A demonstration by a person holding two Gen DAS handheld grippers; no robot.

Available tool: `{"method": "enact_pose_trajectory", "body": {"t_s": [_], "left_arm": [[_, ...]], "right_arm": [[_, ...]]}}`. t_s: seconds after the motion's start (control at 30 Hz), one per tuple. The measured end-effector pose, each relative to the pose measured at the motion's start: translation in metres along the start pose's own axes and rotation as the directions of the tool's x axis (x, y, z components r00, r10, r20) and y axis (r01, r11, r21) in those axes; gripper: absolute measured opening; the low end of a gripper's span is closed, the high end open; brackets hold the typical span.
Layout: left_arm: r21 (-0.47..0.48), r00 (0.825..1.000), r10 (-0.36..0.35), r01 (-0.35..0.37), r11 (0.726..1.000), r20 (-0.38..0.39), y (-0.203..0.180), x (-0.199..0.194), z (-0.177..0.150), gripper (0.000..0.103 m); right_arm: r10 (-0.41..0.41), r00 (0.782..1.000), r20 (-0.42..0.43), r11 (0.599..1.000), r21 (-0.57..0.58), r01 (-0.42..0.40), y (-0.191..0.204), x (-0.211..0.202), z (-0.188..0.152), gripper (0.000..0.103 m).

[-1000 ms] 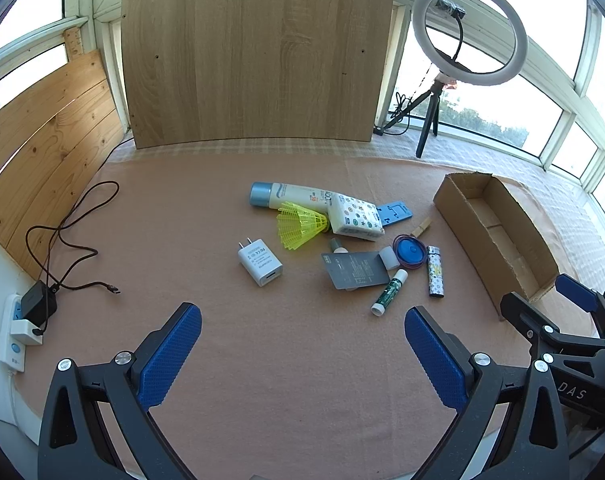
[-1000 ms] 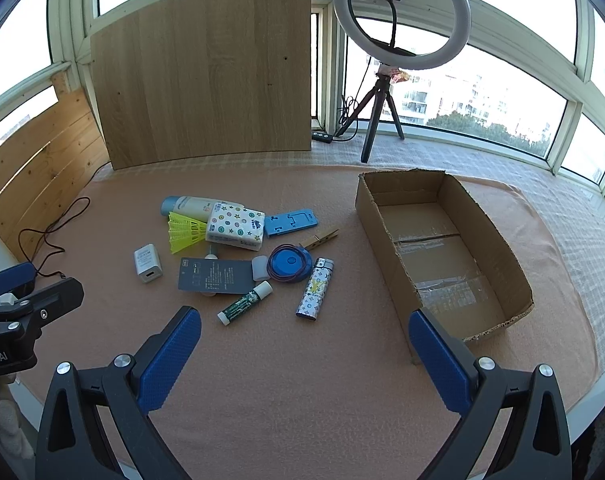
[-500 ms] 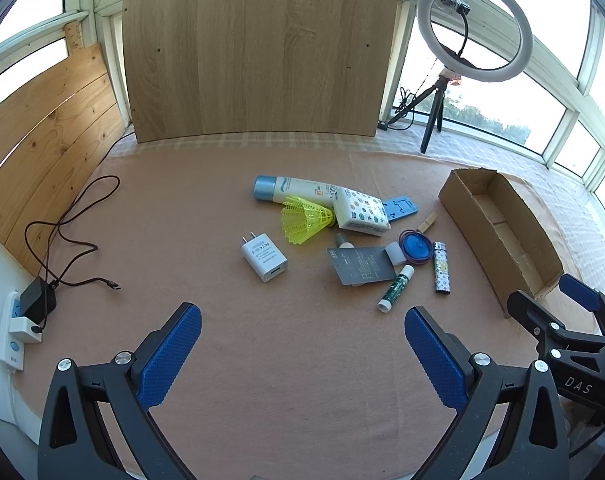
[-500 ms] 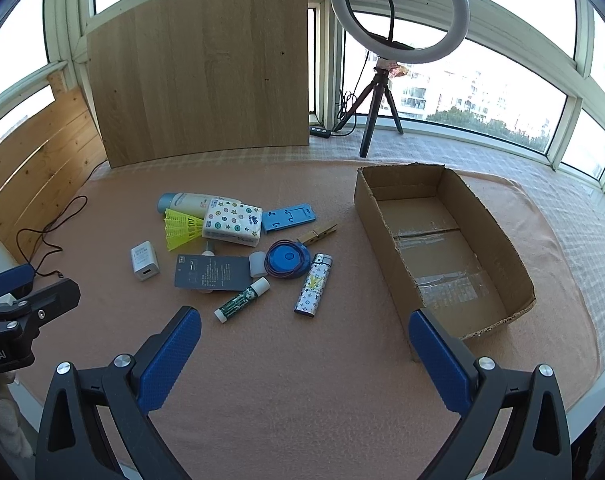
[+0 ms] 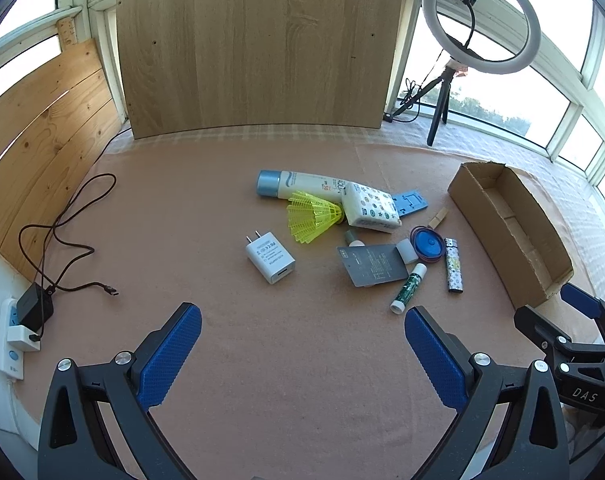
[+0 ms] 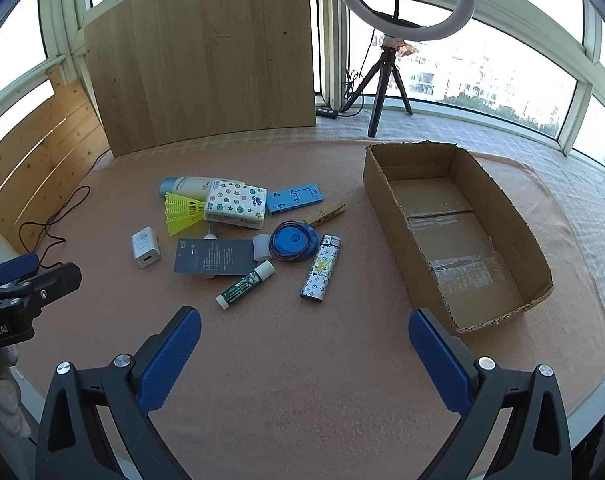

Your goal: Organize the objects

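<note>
Pinkish-tan cloth [image 6: 302,360] is covering the table, and we are seeing it from slightly nearer than a second ago: in the left wrist view the clutter is sitting a little lower and closer, and the right wrist view has crept in the same way. Nothing on the cloth has shifted.

The cardboard box [image 6: 386,208] is lying open and bare on the right, its long axis running from near us away toward the windows. Left of it, well apart, we are looking at the pile. The sunscreen tube [image 5: 302,186] is lying with its blue cap pointing left and its length running left to right. The patterned tissue pack [image 6: 236,206] is resting against the tube's far end. The grey card [image 6: 214,258] is lying flat, and the yellow shuttlecock [image 5: 312,216] is spreading its skirt leftward beside the pack. The white charger [image 5: 270,258] is sitting alone, prongs pointing away from us. The lighter [image 6: 320,268] and the lip balm [image 6: 244,285] are lying nearest us, both slanting up to the right.

Our left gripper [image 5: 302,350] and right gripper [image 6: 304,352] are both hovering above bare cloth, fingers spread wide and holding nothing.
</note>
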State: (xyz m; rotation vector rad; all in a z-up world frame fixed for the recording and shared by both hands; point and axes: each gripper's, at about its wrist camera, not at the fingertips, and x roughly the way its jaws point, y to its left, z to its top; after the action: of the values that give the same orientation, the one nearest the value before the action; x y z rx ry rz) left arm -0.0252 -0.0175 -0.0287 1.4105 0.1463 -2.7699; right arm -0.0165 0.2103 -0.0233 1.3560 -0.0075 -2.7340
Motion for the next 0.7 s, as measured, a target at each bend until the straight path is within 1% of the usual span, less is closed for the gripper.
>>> {"method": "enact_pose_trajectory", "body": {"t_s": [0.17,0.27,0.3,0.37,0.5,0.53,0.57,0.6,0.67,0.7], "left_arm": [[0.017,1.000,-0.015,0.015,1.000,-0.010,-0.004,0.014,0.013,0.103],[0.023,0.999,-0.042,0.043,0.999,-0.031,-0.008,0.028,0.022,0.102],[0.029,0.998,-0.056,0.057,0.998,-0.037,-0.011,0.033,0.025,0.102],[0.058,0.997,-0.052,0.055,0.997,-0.051,-0.020,0.044,0.031,0.102],[0.087,0.994,-0.071,0.078,0.993,-0.081,-0.037,0.065,0.042,0.088],[0.090,0.993,-0.078,0.086,0.992,-0.091,-0.041,0.072,0.044,0.082],[0.094,0.991,-0.081,0.091,0.991,-0.103,-0.045,0.077,0.047,0.079],[0.098,0.990,-0.084,0.095,0.991,-0.110,-0.049,0.083,0.050,0.074],[0.109,0.988,-0.086,0.101,0.989,-0.128,-0.057,0.095,0.055,0.069],[0.110,0.986,-0.090,0.105,0.988,-0.137,-0.060,0.101,0.057,0.065]], "right_arm": [[0.020,1.000,-0.017,1.000,0.007,-0.020,-0.003,0.002,-0.001,0.102],[0.017,1.000,-0.019,1.000,0.012,-0.017,-0.005,0.002,-0.001,0.102],[0.017,1.000,-0.021,1.000,0.016,-0.016,-0.006,0.002,-0.001,0.102],[0.013,1.000,-0.021,1.000,0.021,-0.012,-0.009,0.001,-0.002,0.102],[-0.001,1.000,-0.020,0.999,0.035,0.002,-0.017,-0.001,-0.004,0.102],[-0.005,1.000,-0.020,0.999,0.040,0.006,-0.019,-0.002,-0.005,0.102],[-0.009,1.000,-0.020,0.999,0.045,0.010,-0.022,-0.002,-0.005,0.102],[-0.013,1.000,-0.020,0.999,0.050,0.014,-0.025,-0.003,-0.006,0.102],[-0.022,1.000,-0.020,0.998,0.063,0.023,-0.032,-0.004,-0.007,0.102],[-0.026,0.999,-0.020,0.997,0.070,0.028,-0.036,-0.005,-0.008,0.102]]}}
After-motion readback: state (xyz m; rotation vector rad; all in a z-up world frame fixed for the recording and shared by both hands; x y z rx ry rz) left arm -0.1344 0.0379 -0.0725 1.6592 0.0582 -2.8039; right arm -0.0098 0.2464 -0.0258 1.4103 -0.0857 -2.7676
